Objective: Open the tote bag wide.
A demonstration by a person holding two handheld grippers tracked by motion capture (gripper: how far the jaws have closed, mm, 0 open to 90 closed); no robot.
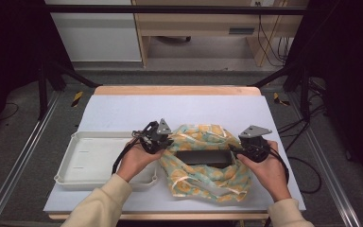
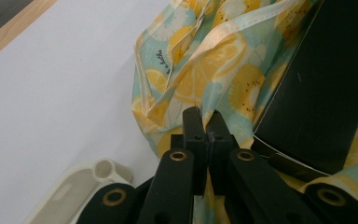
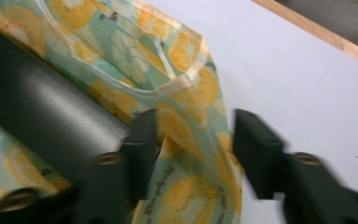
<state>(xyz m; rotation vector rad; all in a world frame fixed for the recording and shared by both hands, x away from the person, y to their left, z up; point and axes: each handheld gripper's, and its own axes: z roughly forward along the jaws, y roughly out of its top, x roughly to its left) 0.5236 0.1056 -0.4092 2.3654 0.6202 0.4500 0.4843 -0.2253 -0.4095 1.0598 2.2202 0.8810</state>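
your left gripper (image 2: 204,122) is pinching the citrus-print bag (image 1: 203,163); your right gripper (image 3: 193,140) is standing apart around its edge.

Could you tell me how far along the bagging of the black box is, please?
Done: the black box lies inside the lemon-print bag. In hand: the left hand-held gripper pinches the bag's edge; the right hand-held gripper stands open astride the opposite edge. Left: probably closing the bag.
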